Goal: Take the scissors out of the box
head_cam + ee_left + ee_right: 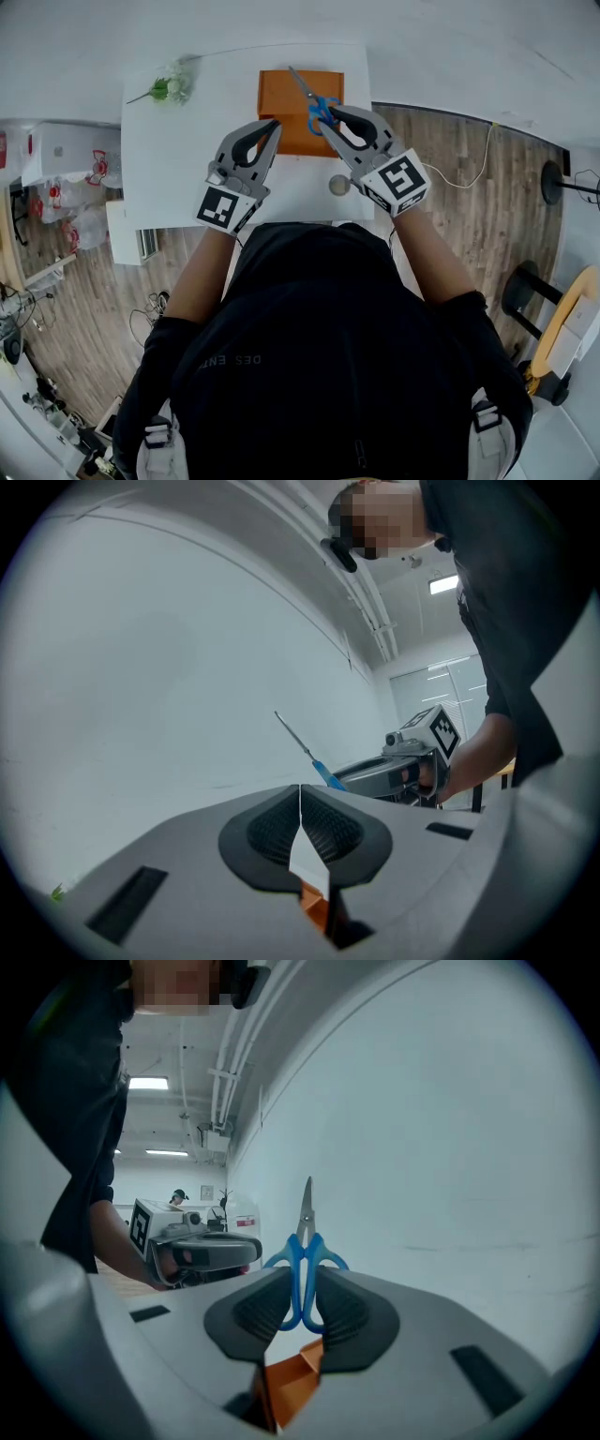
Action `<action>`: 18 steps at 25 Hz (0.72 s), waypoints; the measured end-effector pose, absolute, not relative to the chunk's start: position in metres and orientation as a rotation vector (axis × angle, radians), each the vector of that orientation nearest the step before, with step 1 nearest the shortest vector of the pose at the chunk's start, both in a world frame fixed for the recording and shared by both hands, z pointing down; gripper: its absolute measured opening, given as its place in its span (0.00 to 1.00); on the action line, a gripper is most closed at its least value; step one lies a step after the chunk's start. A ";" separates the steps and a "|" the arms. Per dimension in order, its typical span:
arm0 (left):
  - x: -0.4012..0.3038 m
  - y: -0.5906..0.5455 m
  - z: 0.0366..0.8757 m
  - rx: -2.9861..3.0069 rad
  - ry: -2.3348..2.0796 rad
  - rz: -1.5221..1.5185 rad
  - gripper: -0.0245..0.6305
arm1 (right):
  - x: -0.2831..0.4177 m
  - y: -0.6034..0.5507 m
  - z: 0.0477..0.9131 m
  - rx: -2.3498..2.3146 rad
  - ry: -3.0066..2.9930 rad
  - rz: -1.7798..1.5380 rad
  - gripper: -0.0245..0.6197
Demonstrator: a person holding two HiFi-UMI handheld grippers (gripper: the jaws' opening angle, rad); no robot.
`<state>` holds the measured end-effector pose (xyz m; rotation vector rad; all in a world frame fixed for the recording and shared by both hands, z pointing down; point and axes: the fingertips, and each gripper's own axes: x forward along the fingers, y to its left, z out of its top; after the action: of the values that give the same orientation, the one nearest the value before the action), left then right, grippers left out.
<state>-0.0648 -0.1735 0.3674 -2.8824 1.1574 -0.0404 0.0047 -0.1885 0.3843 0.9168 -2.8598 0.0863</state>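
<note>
Blue-handled scissors (319,105), pinched at the handle loops between the jaws of the right claw (330,114), blades closed and pointing away from the person. Held in the air over the orange box (286,98), apart from it. In the right gripper view, scissors (305,1251) upright between the dark ribbed pads of the right claw (303,1283), pads pressing on the two loops, metal tips standing above the jaw tips; a corner of the orange box (291,1377) visible below, through the gap behind the pads.

Left claw (274,124) just beside the right one, over the box's near left corner, jaw tips pressed together with nothing between them. In the left gripper view, left claw (300,794) closed at the tips, a sliver of white counter and orange box (316,907) showing through the slot lower down; scissors (314,752) seen off to the right, slanting up out of the right claw (342,778).

Box resting near the far edge of the white counter (169,159). Green sprig (169,87) at the counter's far left corner, well apart from the box. Small round grey object (338,185) on the counter near the right claw's marker cube. Wooden floor (450,216) to the right, with a pale cable (469,169) trailing across it.
</note>
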 end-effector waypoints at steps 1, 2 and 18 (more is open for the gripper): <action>-0.064 -0.172 0.366 -2.882 1.155 -0.038 0.07 | 0.005 -0.186 0.379 0.927 -2.881 0.072 0.18; -0.063 -0.171 0.365 -2.882 1.153 -0.035 0.07 | 0.005 -0.184 0.375 0.937 -2.899 0.055 0.18; -0.052 -0.159 0.358 -2.891 1.137 -0.012 0.07 | 0.011 -0.167 0.358 0.980 -2.972 0.014 0.18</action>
<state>-0.0520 -0.1592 0.3578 -2.8908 1.1375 -0.0122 0.0109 -0.1670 0.3584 0.9804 -2.9719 0.0137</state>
